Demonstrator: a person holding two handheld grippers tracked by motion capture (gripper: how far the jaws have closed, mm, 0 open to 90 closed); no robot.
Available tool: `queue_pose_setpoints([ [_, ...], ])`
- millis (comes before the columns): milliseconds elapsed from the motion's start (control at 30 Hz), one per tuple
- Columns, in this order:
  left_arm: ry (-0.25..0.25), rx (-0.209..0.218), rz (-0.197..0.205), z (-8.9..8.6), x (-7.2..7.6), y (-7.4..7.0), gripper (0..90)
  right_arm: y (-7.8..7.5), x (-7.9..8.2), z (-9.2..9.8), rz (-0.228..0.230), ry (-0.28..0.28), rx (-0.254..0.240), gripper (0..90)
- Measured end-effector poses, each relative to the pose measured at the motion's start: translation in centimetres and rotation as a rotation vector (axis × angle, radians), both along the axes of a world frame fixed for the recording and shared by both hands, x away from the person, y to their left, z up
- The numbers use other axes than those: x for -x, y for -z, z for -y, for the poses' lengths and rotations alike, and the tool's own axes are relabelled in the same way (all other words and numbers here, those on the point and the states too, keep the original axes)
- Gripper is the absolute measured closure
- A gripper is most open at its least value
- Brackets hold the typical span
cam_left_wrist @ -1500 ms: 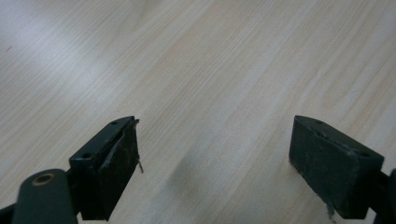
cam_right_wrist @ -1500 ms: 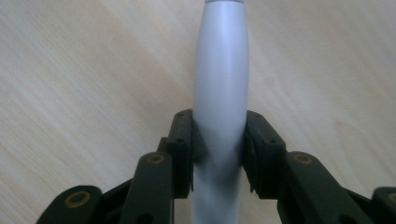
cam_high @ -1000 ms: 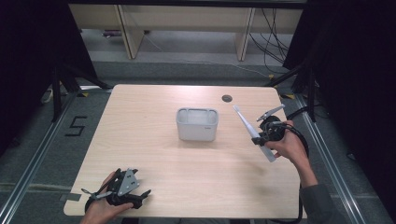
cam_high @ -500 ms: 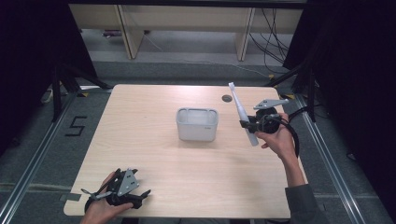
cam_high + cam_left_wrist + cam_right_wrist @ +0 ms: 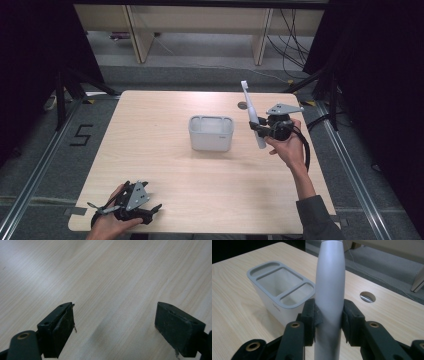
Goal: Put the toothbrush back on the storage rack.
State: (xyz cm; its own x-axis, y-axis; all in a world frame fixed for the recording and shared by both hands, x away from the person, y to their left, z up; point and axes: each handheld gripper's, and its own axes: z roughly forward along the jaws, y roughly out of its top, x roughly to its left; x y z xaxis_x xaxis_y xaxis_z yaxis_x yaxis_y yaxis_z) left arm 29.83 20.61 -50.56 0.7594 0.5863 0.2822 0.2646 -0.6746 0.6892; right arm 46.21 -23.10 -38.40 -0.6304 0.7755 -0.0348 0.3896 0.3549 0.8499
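A long light-grey electric toothbrush handle is held above the table, nearly upright and leaning a little to the left. My right gripper is shut on its lower half, just right of the white holder. In the right gripper view the handle rises between the two pads, which press on both sides. Behind it stands the holder, with three open compartments. My left gripper rests at the table's front left edge in a hand. Its jaws stand wide apart over bare wood with nothing between them.
A round cable hole lies in the tabletop behind the right gripper, also seen as the cable hole. The light wooden table has free room to the left and in front of the holder. Dark frames and shelving stand beyond the far edge.
My right hand has carried the toothbrush handle left and toward the far side, closer to the holder, and it stands more upright. The left gripper has not moved.
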Motion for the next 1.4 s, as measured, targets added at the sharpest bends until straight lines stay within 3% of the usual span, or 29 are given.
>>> queue_pose_setpoints([
  [167,-0.004,0.006,0.003,0.0,0.0,0.0,15.3,0.1,-0.2,-0.4,0.013,-0.001,-0.03,66.6],
  [367,-0.005,-0.003,0.008,0.0,0.0,-0.1,15.3,0.2,-0.6,-0.9,0.068,0.003,-0.05,66.6],
  [400,-0.004,-0.003,0.008,0.0,0.0,-0.1,15.3,0.1,-0.5,-1.0,0.05,0.005,-0.069,66.6],
  [467,-0.003,-0.004,0.005,0.0,0.0,0.0,15.3,-0.1,-0.7,-0.9,0.071,0.0,-0.049,66.6],
  [533,0.003,0.002,-0.002,0.0,0.0,-0.1,15.3,-0.3,-0.8,-1.1,0.062,0.0,-0.069,66.6],
  [767,-0.006,0.011,0.002,0.0,0.0,0.0,15.3,-1.0,-1.1,-1.7,0.122,-0.001,-0.077,66.6],
  [867,-0.008,0.013,0.004,0.0,0.0,0.0,15.3,-1.2,-1.0,-2.1,0.101,-0.006,-0.1,66.6],
  [933,-0.004,0.01,0.002,-0.1,0.0,-0.1,15.3,-1.3,-1.1,-2.2,0.129,-0.005,-0.089,66.6],
  [1033,-0.006,0.012,0.004,0.0,0.0,0.0,15.3,-1.6,-0.9,-2.2,0.121,0.0,-0.094,66.6],
  [1100,-0.005,0.009,0.002,0.0,0.0,0.0,15.3,-1.9,-0.9,-2.2,0.152,-0.004,-0.103,66.6],
  [1400,-0.005,0.007,0.0,0.0,0.0,0.0,15.3,-2.9,-0.7,-3.4,0.163,-0.039,-0.151,66.6],
])
